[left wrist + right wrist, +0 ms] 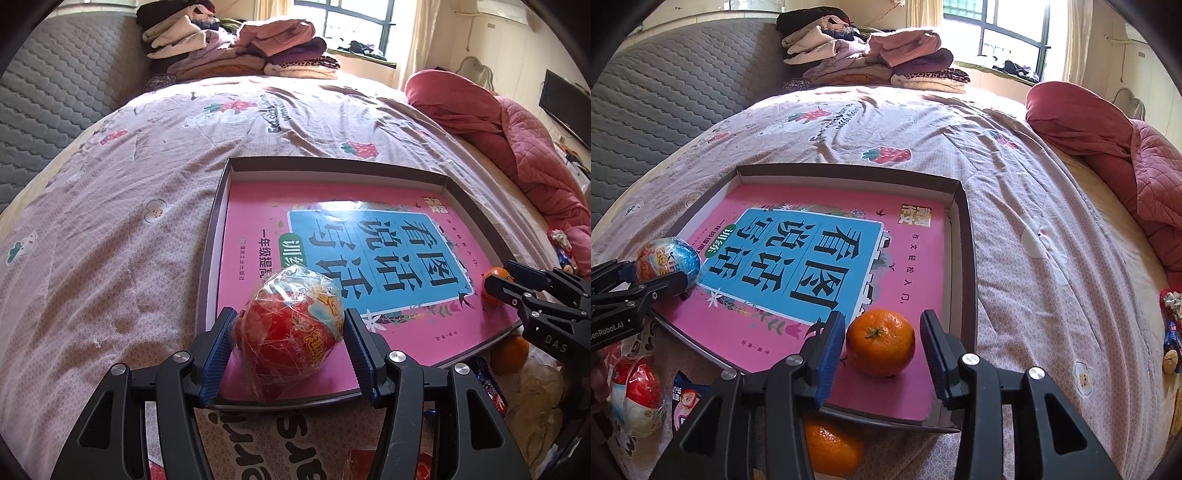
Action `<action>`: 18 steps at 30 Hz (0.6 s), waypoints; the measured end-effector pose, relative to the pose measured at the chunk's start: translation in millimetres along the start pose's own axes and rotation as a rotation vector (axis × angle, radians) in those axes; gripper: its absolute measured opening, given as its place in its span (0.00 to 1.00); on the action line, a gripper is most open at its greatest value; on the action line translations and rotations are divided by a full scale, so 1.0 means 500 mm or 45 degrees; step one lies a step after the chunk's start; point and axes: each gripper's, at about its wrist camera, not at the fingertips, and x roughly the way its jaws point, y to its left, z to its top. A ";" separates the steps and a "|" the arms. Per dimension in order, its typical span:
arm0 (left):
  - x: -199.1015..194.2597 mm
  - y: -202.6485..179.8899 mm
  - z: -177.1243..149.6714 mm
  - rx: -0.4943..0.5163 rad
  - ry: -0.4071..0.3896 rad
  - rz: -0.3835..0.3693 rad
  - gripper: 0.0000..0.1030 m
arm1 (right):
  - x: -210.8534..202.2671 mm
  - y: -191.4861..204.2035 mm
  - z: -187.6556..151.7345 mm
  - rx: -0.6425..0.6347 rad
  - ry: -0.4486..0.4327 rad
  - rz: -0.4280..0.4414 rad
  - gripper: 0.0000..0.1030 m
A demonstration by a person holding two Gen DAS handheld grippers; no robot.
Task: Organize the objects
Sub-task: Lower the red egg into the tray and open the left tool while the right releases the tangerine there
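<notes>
1. Orange tangerine (881, 341) rests on the pink book (827, 258) in the tray's (967, 236) near right corner, between the right gripper (882, 343) pads; jaws parted, clear of the fruit on both sides.
2. Wrapped red ball (290, 325) sits at the near left corner between the left gripper (290, 334) pads, which touch or nearly touch it; grip uncertain.
3. Both grippers slant downward; a second tangerine (831, 448) lies outside the tray, nearer the right.
4. Folded clothes (871, 55) lie far behind.

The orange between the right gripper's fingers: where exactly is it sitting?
In the right wrist view the orange rests on the pink book near the tray's near right corner, between the right gripper's open fingers, apparently untouched.
</notes>
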 end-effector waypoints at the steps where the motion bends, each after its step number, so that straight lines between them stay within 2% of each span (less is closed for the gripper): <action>1: -0.002 0.000 0.001 0.000 -0.003 -0.001 0.60 | -0.001 -0.001 0.000 0.001 -0.003 0.001 0.42; 4: -0.008 0.000 0.002 0.002 -0.016 0.018 0.67 | -0.008 -0.002 0.003 0.004 -0.017 -0.003 0.43; 11: -0.032 0.003 0.007 0.006 -0.053 0.044 0.70 | -0.034 -0.008 0.010 0.016 -0.070 -0.010 0.49; 13: -0.037 -0.001 0.006 0.025 -0.054 0.030 0.76 | -0.042 -0.008 0.010 0.019 -0.084 -0.012 0.49; 18: -0.053 -0.008 0.004 0.029 -0.082 0.017 0.76 | -0.060 -0.004 0.014 0.022 -0.117 -0.004 0.50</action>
